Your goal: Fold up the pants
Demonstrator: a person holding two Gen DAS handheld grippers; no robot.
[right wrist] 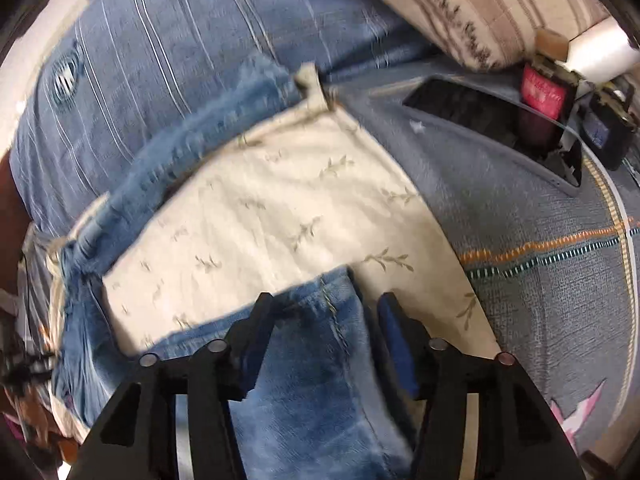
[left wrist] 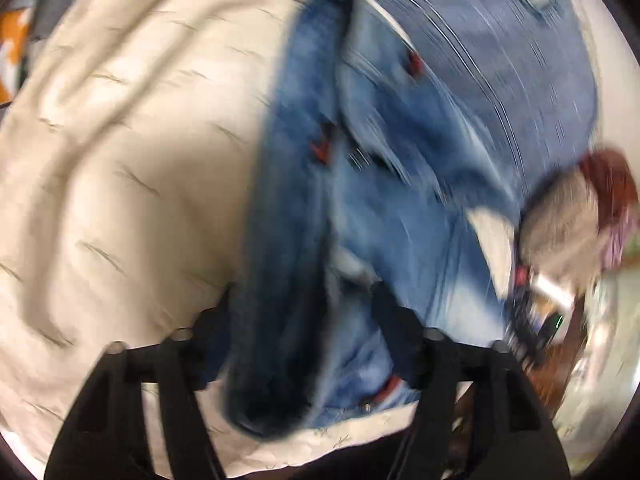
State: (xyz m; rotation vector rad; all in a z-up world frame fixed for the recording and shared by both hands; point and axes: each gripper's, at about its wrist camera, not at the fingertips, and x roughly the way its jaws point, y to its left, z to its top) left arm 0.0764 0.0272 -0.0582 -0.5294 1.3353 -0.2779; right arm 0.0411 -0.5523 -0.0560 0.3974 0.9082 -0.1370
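Note:
Blue denim pants lie bunched on a cream leaf-print sheet; the view is motion-blurred. My left gripper is open, its fingers either side of a thick dark fold of the denim. In the right wrist view a pant leg end lies between the open fingers of my right gripper, and the other leg's hem stretches away to the upper left. The right gripper and the hand holding it show at the right of the left wrist view.
A blue striped cloth lies beyond the pants. A grey patterned bedcover spreads to the right, with a striped pillow and a pocket holding small items behind. The cream sheet covers the middle.

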